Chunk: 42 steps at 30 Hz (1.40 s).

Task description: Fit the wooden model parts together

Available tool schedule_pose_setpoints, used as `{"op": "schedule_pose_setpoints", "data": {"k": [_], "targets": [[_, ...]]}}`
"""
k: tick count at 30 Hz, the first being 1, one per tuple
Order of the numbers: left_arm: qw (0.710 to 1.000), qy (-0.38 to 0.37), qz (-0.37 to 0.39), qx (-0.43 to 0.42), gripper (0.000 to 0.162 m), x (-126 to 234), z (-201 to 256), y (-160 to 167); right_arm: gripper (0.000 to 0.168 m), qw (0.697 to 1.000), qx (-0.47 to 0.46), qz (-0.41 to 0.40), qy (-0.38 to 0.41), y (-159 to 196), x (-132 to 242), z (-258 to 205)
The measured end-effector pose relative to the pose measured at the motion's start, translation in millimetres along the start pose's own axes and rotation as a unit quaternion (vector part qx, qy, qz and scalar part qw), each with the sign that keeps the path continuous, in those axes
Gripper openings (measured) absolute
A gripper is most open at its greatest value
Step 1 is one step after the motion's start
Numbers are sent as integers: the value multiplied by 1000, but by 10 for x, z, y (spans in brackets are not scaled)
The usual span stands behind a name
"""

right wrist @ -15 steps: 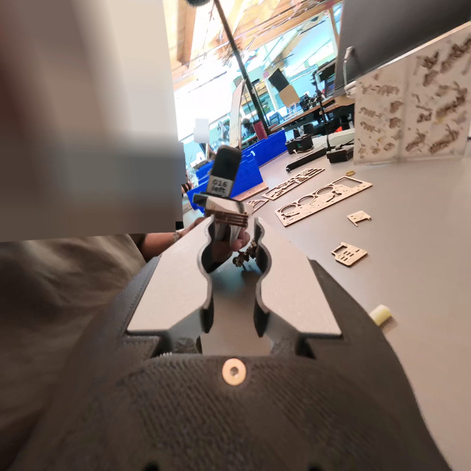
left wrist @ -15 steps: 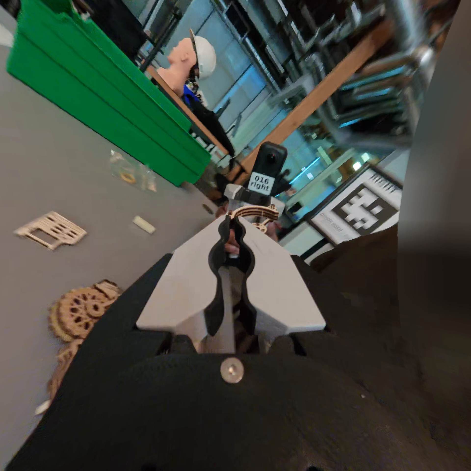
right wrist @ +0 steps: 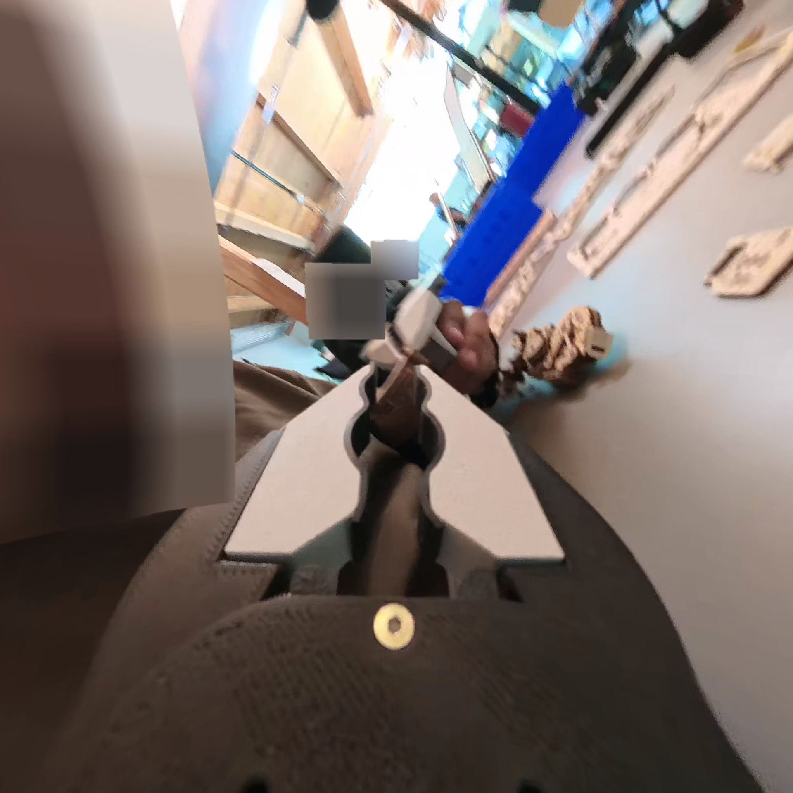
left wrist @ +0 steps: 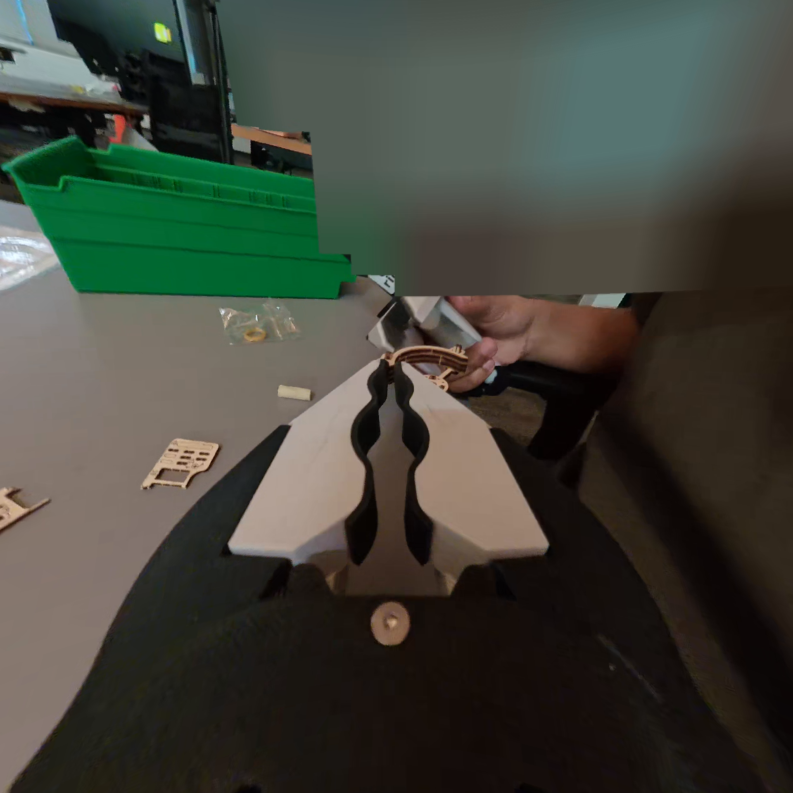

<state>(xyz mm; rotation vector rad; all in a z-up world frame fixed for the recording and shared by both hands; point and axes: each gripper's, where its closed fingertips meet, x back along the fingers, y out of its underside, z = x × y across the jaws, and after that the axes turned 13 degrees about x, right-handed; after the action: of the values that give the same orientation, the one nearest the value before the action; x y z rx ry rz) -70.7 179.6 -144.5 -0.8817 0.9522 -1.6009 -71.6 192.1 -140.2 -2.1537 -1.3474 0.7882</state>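
The left gripper (left wrist: 389, 368) points forward, and its two fingers are pinched tight at the tips on a curved wooden piece (left wrist: 429, 357). Past the tips, a bare hand (left wrist: 493, 339) is wrapped around the handle of the other tool. The right gripper (right wrist: 397, 377) is tipped to one side. Its fingers sit a little apart, with a brown piece (right wrist: 397, 403) between them. That view is blurry.
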Motion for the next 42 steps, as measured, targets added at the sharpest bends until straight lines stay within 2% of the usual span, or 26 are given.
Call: {"op": "schedule_pose_setpoints", "data": {"k": [5,9,14,16,21,25,29,32,42], "targets": [[1000,1,1,-15,0,-1,18,5,24,998,0,-64,20,212,-54,45],[1000,7,1,-29,0,4,55,4,10,997,-19,-76,2,266,-70,9],[1000,12,5,-27,1,-5,77,10,8,996,-12,-86,-2,293,-85,-10],[1000,12,9,-23,2,-5,74,6,8,996,12,-88,6,278,-85,-7],[999,15,12,33,22,-1,11,-1,7,986,133,-90,46,167,-52,-6],[994,42,18,103,26,0,11,-26,7,956,259,-108,88,119,-35,-10],[990,65,25,123,22,-1,69,-51,7,919,351,-132,125,125,-33,18],[991,68,21,112,20,-11,101,-36,7,903,378,-149,139,160,-38,54],[994,58,17,92,13,-27,111,-22,7,889,403,-167,139,218,-65,60]]}}
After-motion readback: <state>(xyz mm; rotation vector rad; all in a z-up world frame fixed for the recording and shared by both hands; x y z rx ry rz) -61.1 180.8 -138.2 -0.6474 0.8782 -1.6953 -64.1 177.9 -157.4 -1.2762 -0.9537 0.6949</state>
